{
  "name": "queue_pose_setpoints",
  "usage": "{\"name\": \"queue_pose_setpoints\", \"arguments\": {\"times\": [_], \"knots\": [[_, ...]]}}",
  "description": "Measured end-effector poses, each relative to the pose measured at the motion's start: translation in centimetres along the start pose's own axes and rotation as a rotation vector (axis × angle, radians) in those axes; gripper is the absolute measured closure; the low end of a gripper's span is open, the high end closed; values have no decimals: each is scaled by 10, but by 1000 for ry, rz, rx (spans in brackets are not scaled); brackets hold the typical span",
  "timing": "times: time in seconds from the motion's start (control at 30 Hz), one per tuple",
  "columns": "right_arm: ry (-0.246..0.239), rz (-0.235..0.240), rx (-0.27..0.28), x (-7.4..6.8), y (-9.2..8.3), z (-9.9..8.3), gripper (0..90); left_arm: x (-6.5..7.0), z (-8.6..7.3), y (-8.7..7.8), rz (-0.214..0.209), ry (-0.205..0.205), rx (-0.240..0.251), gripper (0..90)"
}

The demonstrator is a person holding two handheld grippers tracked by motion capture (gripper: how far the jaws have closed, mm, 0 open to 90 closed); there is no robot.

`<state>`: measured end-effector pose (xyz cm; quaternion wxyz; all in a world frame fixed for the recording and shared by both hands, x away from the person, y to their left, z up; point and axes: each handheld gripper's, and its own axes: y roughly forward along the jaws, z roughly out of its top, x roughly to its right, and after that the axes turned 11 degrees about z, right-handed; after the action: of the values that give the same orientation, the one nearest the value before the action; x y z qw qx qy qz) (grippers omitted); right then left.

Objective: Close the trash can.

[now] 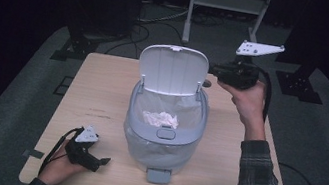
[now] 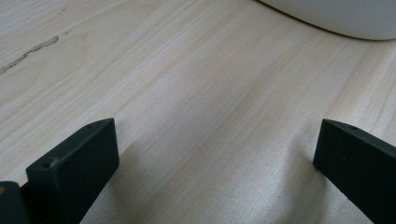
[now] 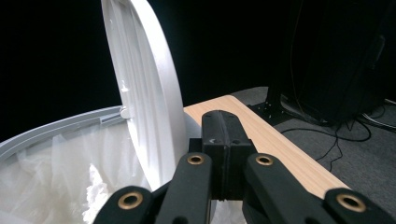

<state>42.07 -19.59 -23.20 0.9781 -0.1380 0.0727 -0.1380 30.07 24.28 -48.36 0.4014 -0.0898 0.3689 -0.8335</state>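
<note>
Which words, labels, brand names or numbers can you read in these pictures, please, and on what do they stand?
None: the white pedal bin, its raised lid, the crumpled tissue inside and the wooden table carry no legible text.
The dark streak on the table is a scuff, not writing.

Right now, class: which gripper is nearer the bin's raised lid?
Right. The right gripper, fingers shut, sits just beside the lid; the left gripper rests low on the table near the bin's base.
</note>
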Motion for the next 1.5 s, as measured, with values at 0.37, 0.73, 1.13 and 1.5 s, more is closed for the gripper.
{"name": "queue_pose_setpoints", "arguments": {"times": [0.37,0.73,1.13,1.5], "knots": [[-31,79,-13,-10,-5,-4,900,0,0,0,-1,1,0,0],[-65,124,-45,-30,-6,-9,900,0,0,0,0,1,0,0],[-118,179,-89,-64,-4,-7,900,0,0,0,1,1,0,0],[-148,261,-131,-92,13,-14,900,0,0,0,1,1,0,0]]}}
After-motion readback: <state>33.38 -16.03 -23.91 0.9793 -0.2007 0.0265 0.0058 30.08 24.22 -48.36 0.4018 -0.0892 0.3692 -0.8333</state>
